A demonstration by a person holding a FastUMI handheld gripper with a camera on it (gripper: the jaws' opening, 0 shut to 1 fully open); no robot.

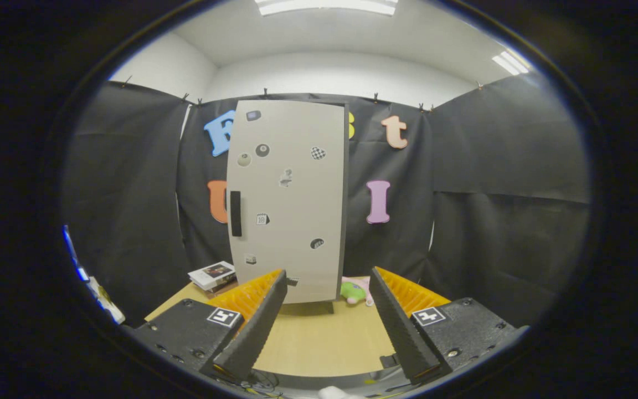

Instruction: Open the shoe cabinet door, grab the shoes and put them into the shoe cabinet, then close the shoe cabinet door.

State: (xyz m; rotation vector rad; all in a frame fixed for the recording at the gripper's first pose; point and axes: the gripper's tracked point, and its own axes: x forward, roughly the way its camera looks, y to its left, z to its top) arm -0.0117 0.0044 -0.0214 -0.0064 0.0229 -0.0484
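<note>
A tall pale grey shoe cabinet (288, 199) stands upright on the wooden table (319, 338), beyond my fingers. Its door is closed, with a dark vertical handle (235, 213) near its left edge and several small stickers on the front. A small green and pink shoe (355, 291) lies on the table at the cabinet's right foot, just ahead of my right finger. My gripper (327, 282) is open, held back from the cabinet, with nothing between the fingers.
A small stack of books (214, 275) lies on the table left of the cabinet, behind my left finger. Black cloth walls close in the table at the back and on both sides.
</note>
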